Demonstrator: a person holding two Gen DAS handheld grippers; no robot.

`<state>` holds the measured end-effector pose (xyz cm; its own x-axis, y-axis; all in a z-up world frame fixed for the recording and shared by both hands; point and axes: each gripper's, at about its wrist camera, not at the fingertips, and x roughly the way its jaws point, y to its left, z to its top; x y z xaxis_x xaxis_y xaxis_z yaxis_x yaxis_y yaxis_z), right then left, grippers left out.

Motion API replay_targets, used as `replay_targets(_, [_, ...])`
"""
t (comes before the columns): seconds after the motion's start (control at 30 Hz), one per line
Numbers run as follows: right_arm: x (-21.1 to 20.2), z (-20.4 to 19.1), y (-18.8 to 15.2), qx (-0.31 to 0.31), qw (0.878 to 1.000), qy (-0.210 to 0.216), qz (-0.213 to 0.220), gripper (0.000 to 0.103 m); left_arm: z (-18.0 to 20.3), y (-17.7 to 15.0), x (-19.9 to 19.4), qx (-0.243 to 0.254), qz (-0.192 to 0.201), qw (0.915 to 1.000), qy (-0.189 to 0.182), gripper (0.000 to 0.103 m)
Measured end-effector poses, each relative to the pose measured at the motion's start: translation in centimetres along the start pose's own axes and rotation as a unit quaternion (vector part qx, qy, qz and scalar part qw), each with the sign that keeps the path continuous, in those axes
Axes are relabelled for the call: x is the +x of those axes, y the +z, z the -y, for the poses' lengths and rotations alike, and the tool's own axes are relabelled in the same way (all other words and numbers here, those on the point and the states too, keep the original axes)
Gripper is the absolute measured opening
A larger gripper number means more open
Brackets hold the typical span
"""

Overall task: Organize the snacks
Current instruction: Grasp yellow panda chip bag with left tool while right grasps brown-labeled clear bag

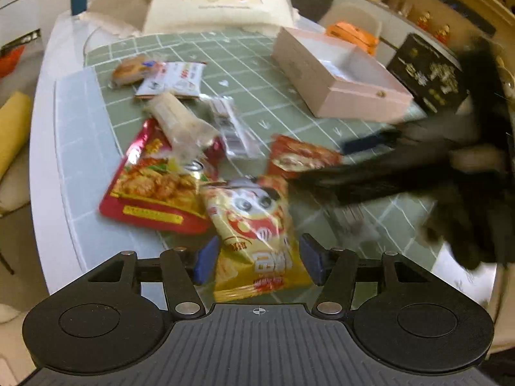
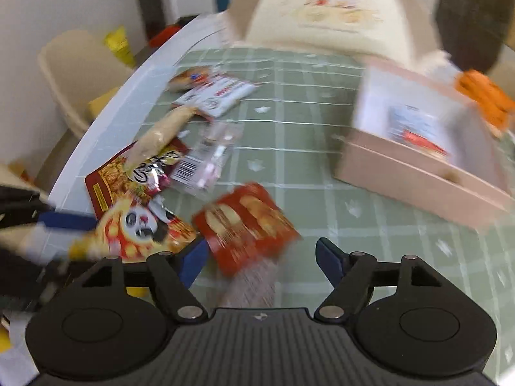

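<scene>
Snack packets lie scattered on a green grid mat [image 1: 289,103]. A yellow panda bag [image 1: 254,225] lies between the blue pads of my left gripper [image 1: 259,263], which is open; the pads stand beside the bag's edges without pressing. In the right wrist view, a small red bag [image 2: 248,228] lies flat just ahead of my right gripper [image 2: 260,259], open and empty. The same small red bag [image 1: 302,157] shows in the left wrist view under the blurred right gripper [image 1: 331,164]. An open pink box [image 2: 418,167] at the right holds one packet [image 2: 415,128].
A large red bag [image 1: 151,189], a beige roll [image 1: 180,122], a clear packet [image 1: 235,125], a white packet [image 1: 173,78] and a bun [image 1: 128,70] lie at the left. A black box [image 1: 431,70] stands right of the pink one. A cream food cover [image 1: 219,0] stands behind.
</scene>
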<state>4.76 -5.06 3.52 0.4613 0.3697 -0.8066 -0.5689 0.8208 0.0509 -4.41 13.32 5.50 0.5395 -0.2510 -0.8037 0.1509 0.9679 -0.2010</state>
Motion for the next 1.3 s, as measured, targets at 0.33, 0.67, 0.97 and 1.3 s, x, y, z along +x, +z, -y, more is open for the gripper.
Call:
replay_targets(0.33, [0.0,3.8,0.7,0.038,0.998,-0.04,0.0,0.066,1.1,1.4,1.5,-0.022,0.006,0.9995,0.02,0.061])
replay_targets(0.67, [-3.3,7.1,-5.9,0.103,0.991,-0.088,0.0,0.071,5.3,2.1,5.5,0.064,-0.035,0.997,0.025,0.062])
replay_targets(0.97, [-2.1,1.5,-4.1,0.065,0.998,0.019,0.004,0.047,2.8,1.7,2.7,0.008,-0.025,0.9987,0.044,0.047])
replay_targets(1.3, [-0.4,-0.1,-3.4,0.017,1.0,-0.002,-0.023,0.033,3.0,1.8,4.5,-0.01,-0.028,0.9989,0.037,0.056])
